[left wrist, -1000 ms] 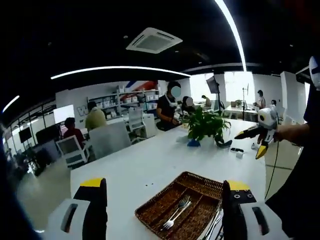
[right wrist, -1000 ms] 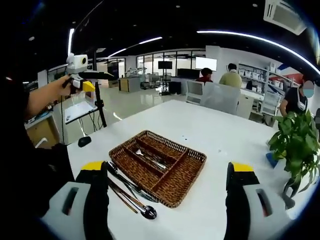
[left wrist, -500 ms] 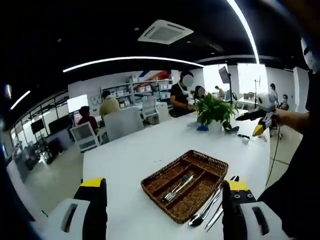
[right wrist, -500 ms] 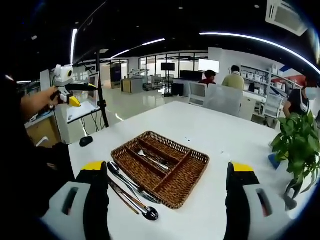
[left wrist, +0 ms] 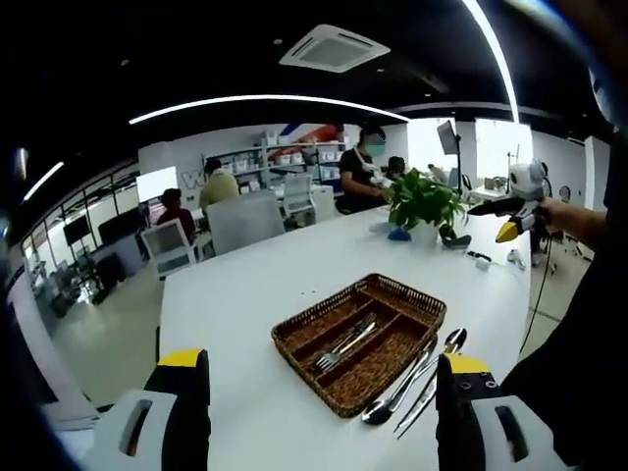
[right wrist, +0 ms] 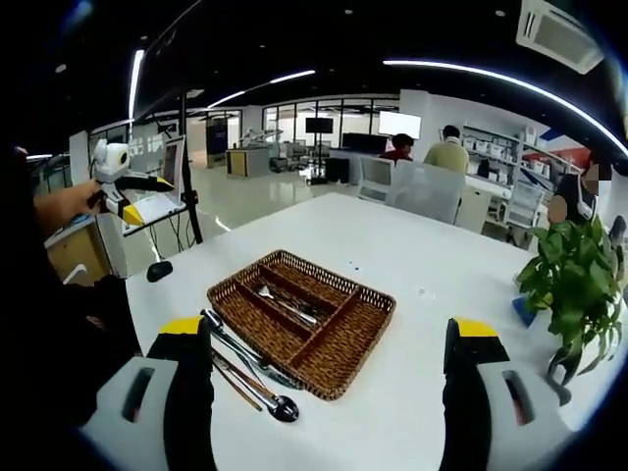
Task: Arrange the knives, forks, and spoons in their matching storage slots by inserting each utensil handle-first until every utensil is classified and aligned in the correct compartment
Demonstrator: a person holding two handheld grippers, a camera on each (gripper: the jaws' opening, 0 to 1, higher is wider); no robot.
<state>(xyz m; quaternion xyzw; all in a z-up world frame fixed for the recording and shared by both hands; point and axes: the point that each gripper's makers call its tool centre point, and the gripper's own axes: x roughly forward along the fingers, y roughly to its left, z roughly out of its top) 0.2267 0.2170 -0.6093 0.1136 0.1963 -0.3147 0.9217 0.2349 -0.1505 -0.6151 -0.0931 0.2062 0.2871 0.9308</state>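
Note:
A brown wicker cutlery basket with long compartments lies on the white table. Forks lie in its middle compartment. A spoon and other long utensils rest on the table along the basket's near-right side. My left gripper hangs open before the basket, holding nothing. My right gripper is raised in a hand at far right. In the right gripper view the basket holds the forks, and the loose utensils lie by its near-left side. My right gripper is open and holds nothing; my left gripper is held up at left.
A potted green plant stands at the table's far end beside small dark items. Several people sit or stand at desks and shelves behind. A tripod stand stands off the table's left edge. A person's dark sleeve is at right.
The left gripper view has drawn back and turned, so the whole basket and the loose utensils beside it now show. The right gripper view shifted slightly. Both grippers stay open, holding nothing.

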